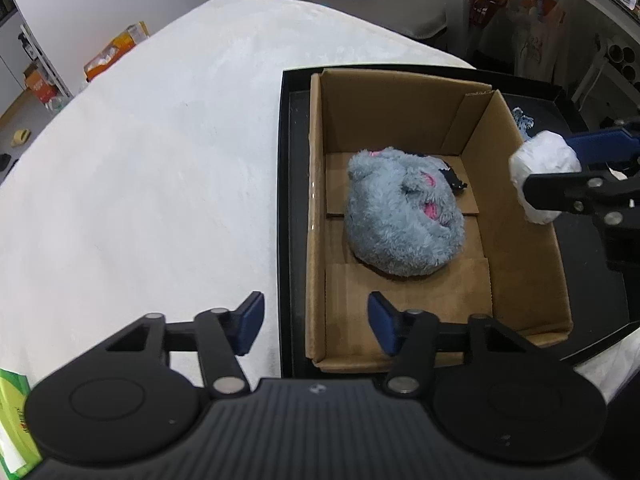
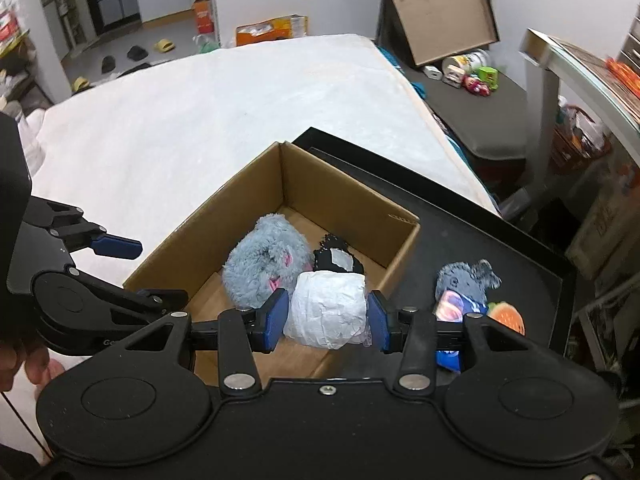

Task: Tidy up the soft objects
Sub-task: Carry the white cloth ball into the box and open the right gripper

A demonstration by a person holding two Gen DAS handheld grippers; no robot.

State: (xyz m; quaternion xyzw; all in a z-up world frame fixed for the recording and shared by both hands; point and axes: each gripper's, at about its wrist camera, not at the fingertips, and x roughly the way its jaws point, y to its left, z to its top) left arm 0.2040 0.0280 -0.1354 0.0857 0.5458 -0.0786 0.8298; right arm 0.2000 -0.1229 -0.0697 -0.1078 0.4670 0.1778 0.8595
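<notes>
A brown cardboard box (image 1: 400, 112) stands in a black tray (image 1: 292, 200) on a white fluffy cover. In it lies a grey plush toy (image 1: 400, 224) with pink patches, and beside it a small black and grey fabric piece (image 2: 338, 258). My left gripper (image 1: 316, 316) hovers open over the box's near left corner, with nothing between its blue pads. My right gripper (image 2: 328, 316) is shut on a white crumpled soft bundle (image 2: 326, 310), held above the box's right wall. From the left wrist view that bundle (image 1: 544, 172) shows at the right, in the right gripper (image 1: 554, 174).
On the tray (image 2: 480, 248) right of the box (image 2: 336, 200) lie a small grey plush animal (image 2: 464, 278), a blue packet (image 2: 456, 308) and an orange plush piece (image 2: 508, 316). The white cover (image 1: 160, 160) spreads to the left. A green carton (image 1: 12, 420) sits at the bottom left.
</notes>
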